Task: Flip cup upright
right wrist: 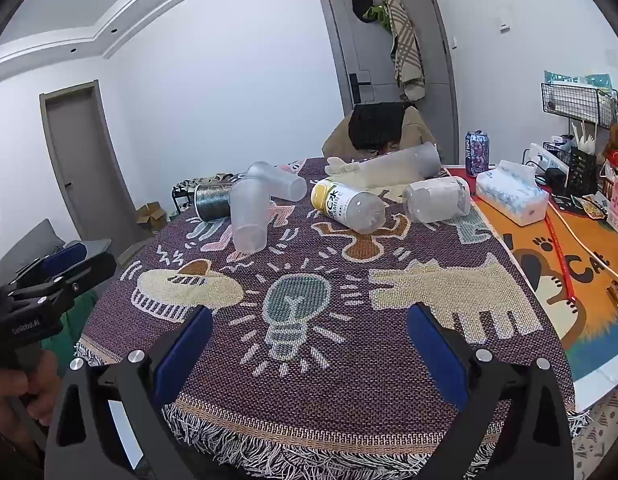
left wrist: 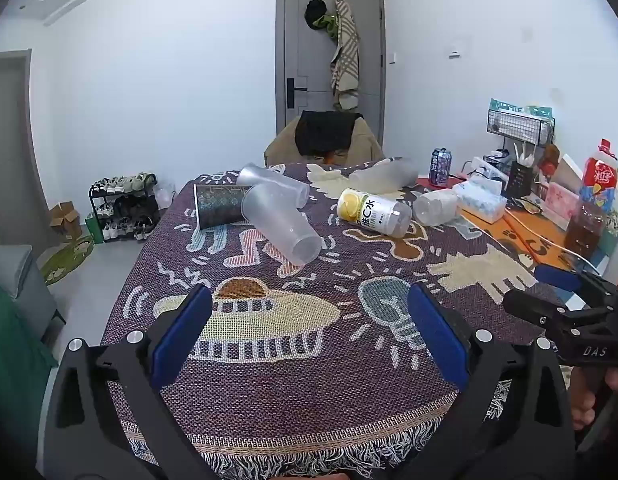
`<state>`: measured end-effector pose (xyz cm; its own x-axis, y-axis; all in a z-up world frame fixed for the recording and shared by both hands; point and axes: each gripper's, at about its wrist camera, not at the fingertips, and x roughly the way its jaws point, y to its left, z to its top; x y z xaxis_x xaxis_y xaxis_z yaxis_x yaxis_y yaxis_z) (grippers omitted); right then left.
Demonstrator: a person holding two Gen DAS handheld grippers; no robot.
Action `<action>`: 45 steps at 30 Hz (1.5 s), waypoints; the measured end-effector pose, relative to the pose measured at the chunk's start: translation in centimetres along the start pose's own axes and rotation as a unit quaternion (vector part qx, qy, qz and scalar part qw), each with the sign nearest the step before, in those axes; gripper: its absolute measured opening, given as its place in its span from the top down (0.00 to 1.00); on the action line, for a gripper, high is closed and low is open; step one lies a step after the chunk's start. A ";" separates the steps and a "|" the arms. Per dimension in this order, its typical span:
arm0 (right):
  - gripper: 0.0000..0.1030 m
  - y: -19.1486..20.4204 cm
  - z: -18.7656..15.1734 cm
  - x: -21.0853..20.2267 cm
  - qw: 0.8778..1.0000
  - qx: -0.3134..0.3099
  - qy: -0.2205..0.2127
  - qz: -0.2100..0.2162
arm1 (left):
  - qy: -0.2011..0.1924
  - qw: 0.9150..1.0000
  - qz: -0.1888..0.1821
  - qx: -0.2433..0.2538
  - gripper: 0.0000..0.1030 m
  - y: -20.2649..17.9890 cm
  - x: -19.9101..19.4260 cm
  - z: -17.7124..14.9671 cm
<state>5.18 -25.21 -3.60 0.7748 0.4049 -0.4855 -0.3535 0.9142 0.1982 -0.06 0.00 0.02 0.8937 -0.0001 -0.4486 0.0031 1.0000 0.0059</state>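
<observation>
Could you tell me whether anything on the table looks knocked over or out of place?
Yes: the clear plastic cups lie on their sides on the patterned cloth, beside a toppled dark cup and a yellow-labelled bottle, also lying down. Nothing looks spilled.

Hidden from you

The patterned cup [left wrist: 219, 205] sits partly behind the clear cup [left wrist: 283, 230]; its print stays unreadable.

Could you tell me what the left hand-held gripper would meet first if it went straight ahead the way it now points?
Probably the nearest clear plastic cup, lying on its side on the patterned tablecloth. The left hand-held gripper is open, with only bare cloth before it until then. Depth is uncertain; it might pass just right of the cup.
</observation>
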 end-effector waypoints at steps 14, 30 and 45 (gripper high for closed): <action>0.07 -0.3 0.0 -0.4 1.000 0.005 -0.006 -0.001 | -0.001 1.000 -0.001 0.006 0.06 -0.5 -0.7 -0.2; 0.07 -0.4 -0.1 -0.5 1.000 0.006 -0.004 -0.002 | -0.001 1.000 -0.003 0.008 0.06 -0.4 -0.4 0.0; 0.07 -0.4 -0.1 -0.4 1.000 0.005 -0.004 -0.002 | -0.003 1.000 0.000 0.006 0.05 -0.4 -0.3 0.1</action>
<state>4.93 -25.72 -3.54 0.7804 0.4008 -0.4799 -0.3443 0.9162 0.2052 -0.31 -0.39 0.24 0.8962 -0.0012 -0.4437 0.0092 0.9998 0.0160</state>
